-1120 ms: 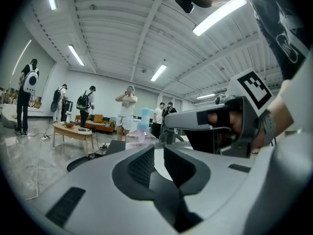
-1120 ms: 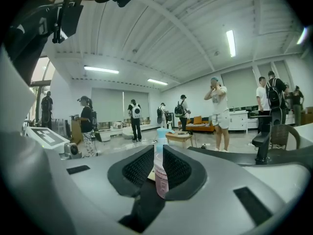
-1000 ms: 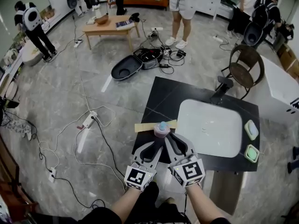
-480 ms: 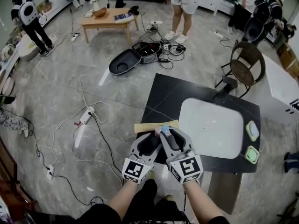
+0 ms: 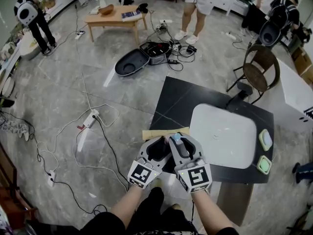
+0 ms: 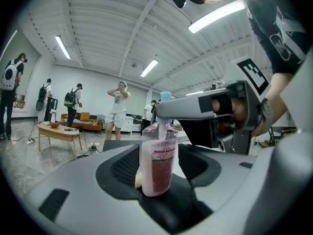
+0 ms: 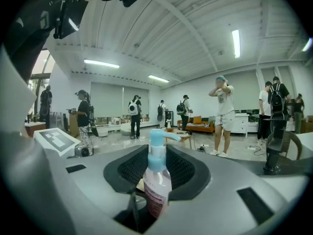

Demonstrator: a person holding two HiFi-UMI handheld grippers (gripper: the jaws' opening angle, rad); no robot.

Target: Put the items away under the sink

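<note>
Left gripper (image 5: 157, 146) and right gripper (image 5: 185, 143) have just been opening, and I see both stand apart, gripping nothing, with the pink pump bottle (image 5: 175, 138) upright straight ahead between their jaws on the black countertop (image 5: 181, 99) beside the white sink (image 5: 244, 153), equally near either.

Wooden table (image 5: 116, 17) upper left, open black case (image 5: 142, 61) on the floor just below it. White cables (image 5: 105, 146) trail across the left floor; brown chair (image 5: 260, 72) upper right, person (image 5: 195, 13) standing top centre
</note>
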